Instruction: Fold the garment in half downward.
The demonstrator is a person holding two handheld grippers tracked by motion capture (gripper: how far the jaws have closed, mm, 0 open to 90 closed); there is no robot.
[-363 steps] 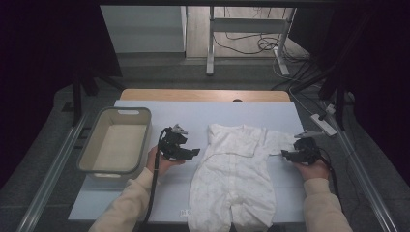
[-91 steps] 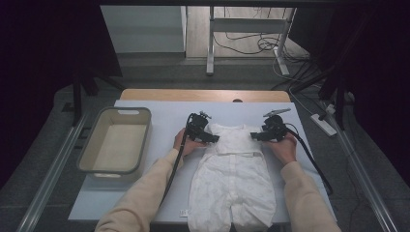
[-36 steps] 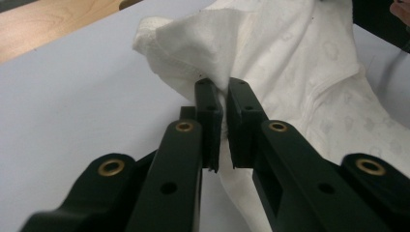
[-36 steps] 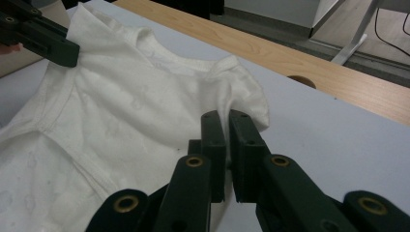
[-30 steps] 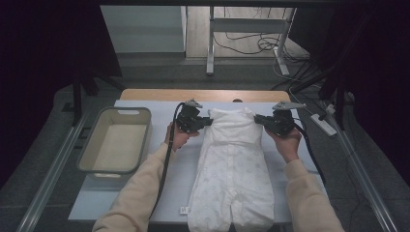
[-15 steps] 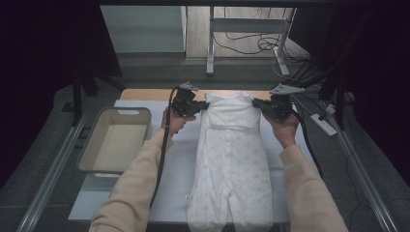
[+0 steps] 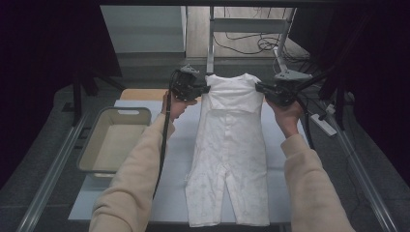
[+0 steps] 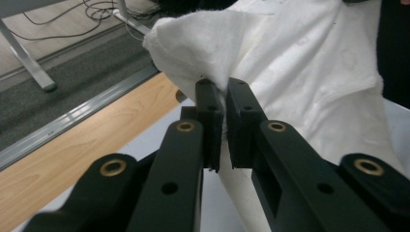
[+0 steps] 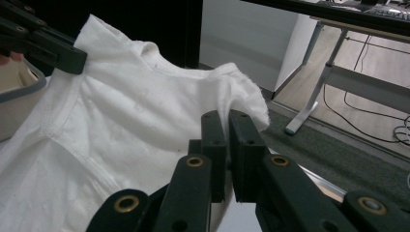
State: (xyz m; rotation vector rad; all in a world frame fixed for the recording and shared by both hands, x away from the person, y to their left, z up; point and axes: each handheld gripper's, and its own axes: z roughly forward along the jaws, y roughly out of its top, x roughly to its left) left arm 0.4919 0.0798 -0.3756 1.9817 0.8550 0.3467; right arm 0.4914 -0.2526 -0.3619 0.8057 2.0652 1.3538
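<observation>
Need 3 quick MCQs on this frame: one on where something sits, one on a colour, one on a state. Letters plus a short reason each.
1. Where is the grey tub?
A. left of the baby suit
B. right of it
C. on top of it

2. What colour is the baby suit?
A. blue
B. white
C. red

3. How do the left gripper and right gripper stand?
A. both wide open
B. one open
C. both shut on the suit's shoulders

Answers: 1 A, the tub sits at the table's left edge. 2 B, the cloth is white in all views. 3 C, each gripper view shows cloth pinched between the jaws.
</observation>
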